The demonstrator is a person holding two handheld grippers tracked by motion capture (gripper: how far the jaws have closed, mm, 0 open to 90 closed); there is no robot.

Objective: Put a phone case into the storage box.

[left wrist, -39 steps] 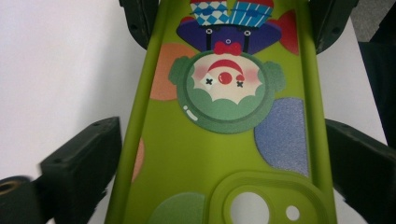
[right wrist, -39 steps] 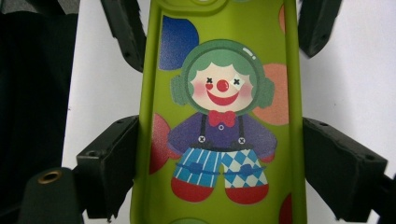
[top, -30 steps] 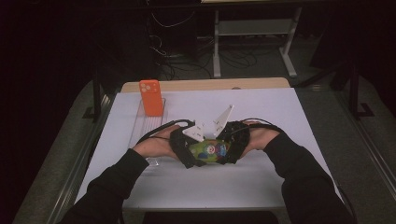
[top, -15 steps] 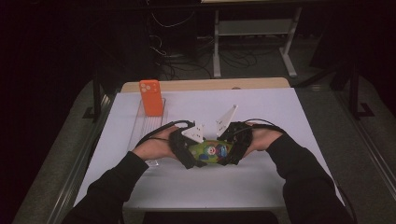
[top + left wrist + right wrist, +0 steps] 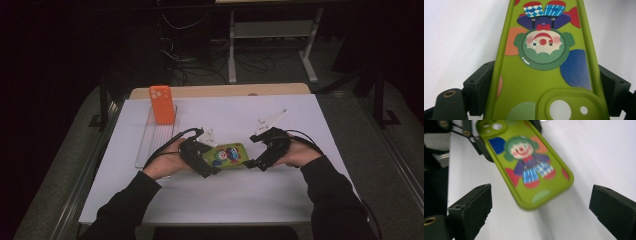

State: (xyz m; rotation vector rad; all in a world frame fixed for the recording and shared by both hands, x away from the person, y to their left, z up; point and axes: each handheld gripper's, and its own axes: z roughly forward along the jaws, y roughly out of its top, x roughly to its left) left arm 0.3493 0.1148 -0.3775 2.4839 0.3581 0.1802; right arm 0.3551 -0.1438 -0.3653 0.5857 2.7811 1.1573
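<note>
A green phone case (image 5: pixel 229 155) printed with a clown lies low over the white table, between both hands. My left gripper (image 5: pixel 209 158) is shut on its camera-hole end; in the left gripper view both jaws press the long edges of the case (image 5: pixel 544 75). My right gripper (image 5: pixel 251 152) stands open just right of the case's other end. In the right gripper view its jaws are spread wide, and the case (image 5: pixel 529 167) hangs tilted beyond them, not touched, with the left gripper (image 5: pixel 474 140) holding its far end.
An orange phone (image 5: pixel 162 104) stands upright at the far end of a clear tray (image 5: pixel 150 142) on the table's left. The white table cover (image 5: pixel 300 200) has free room at front and right. A wooden strip (image 5: pixel 220 91) edges the back.
My right gripper has drawn back a little to the right, off the case's end, and now stands open. The left gripper keeps its hold on the case.
</note>
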